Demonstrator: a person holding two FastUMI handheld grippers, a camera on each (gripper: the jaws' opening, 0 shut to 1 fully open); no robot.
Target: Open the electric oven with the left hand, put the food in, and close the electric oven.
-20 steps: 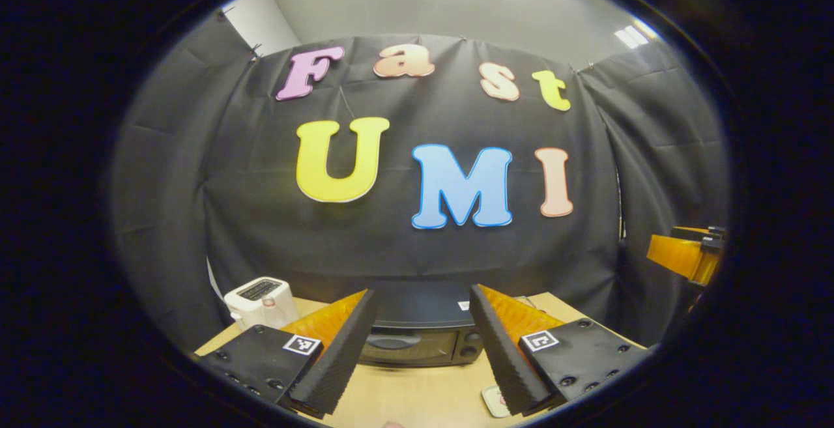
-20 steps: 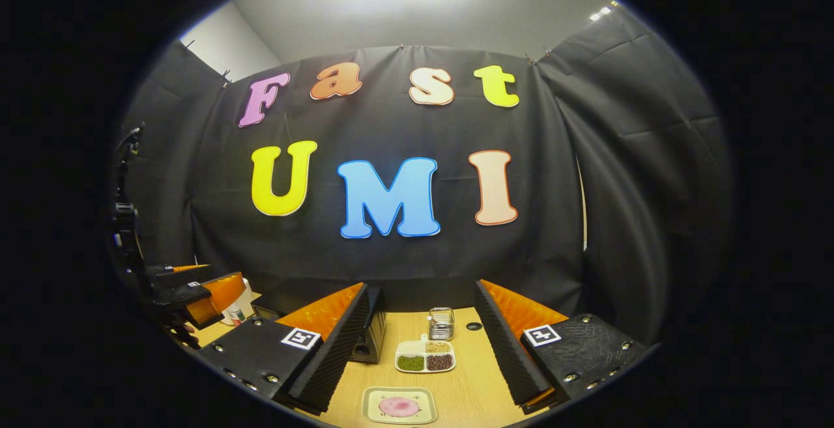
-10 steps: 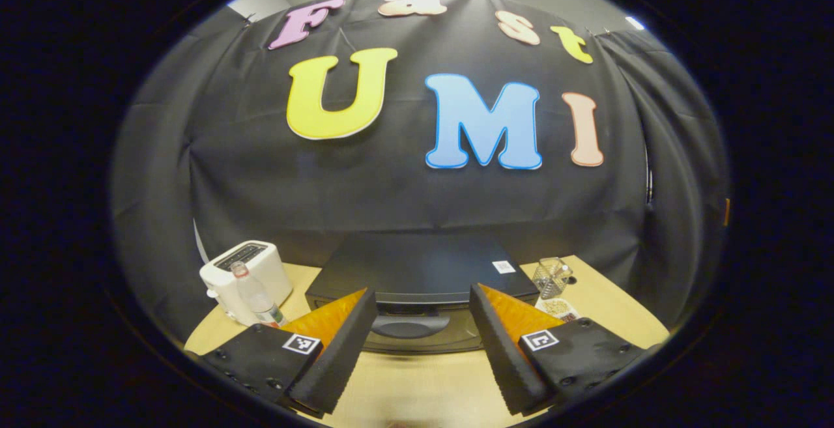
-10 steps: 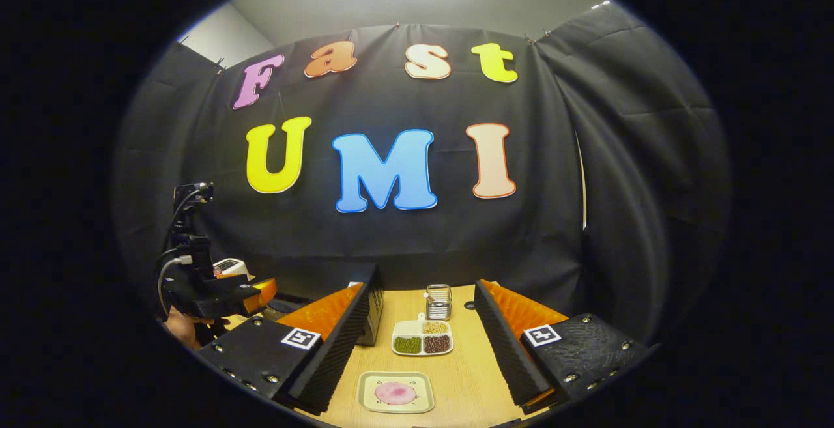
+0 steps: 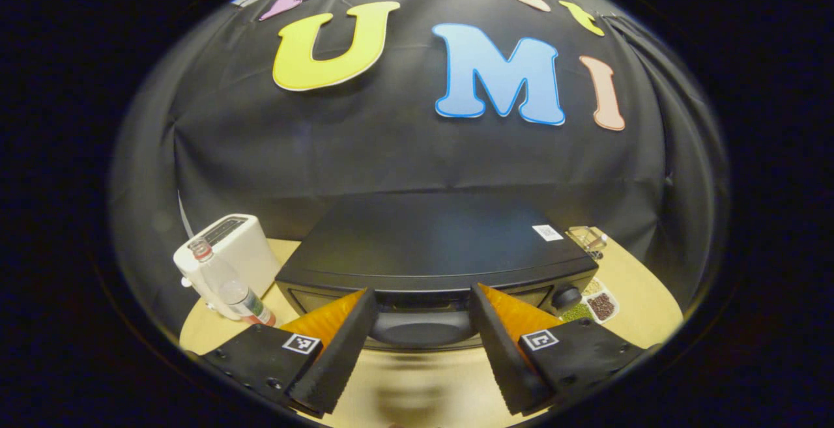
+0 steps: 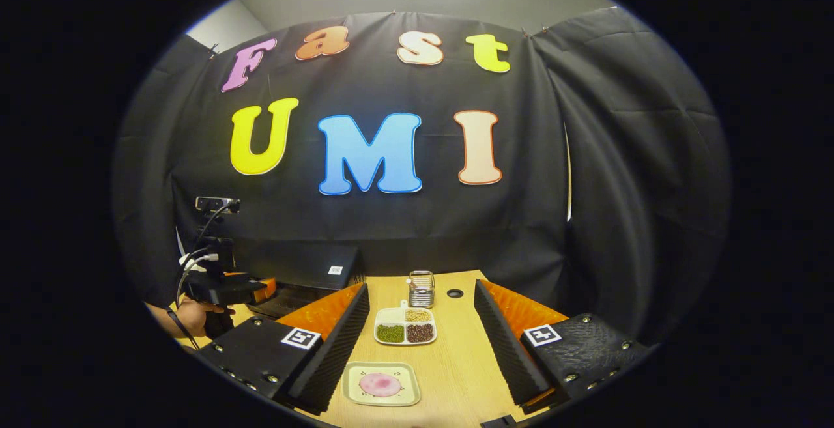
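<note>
- Oven (image 5: 430, 252): we logged it at the back left of the desk (image 6: 456, 363), black, door shut, a knob (image 5: 565, 296) at its front right. We judged it heavy and rigid, unlikely to slide under a steady pull.
- Handle (image 5: 420, 327): a dark curved bar across the top of the door, lying between our left fingers. We judged it the place to take hold, smooth and perhaps slippery.
- Left gripper (image 5: 422, 356): fingers spread wide, gripping nothing, close to the handle but apart from it.
- Right gripper (image 6: 420, 356): fingers spread wide, empty, hovering above the desk.
- Food (image 6: 380, 384): a pink round piece on a small plate (image 6: 355, 395), at the near edge of the desk, below the right fingers. We judged it soft and light; the plate's rim looked the safer hold.
- Tray (image 6: 384, 317): three compartments of beans and grains, behind the plate.
- Toaster (image 5: 238, 252) and bottle (image 5: 225, 281): left of the oven, bottle just in front.
- Step judged: door not yet opened.
</note>
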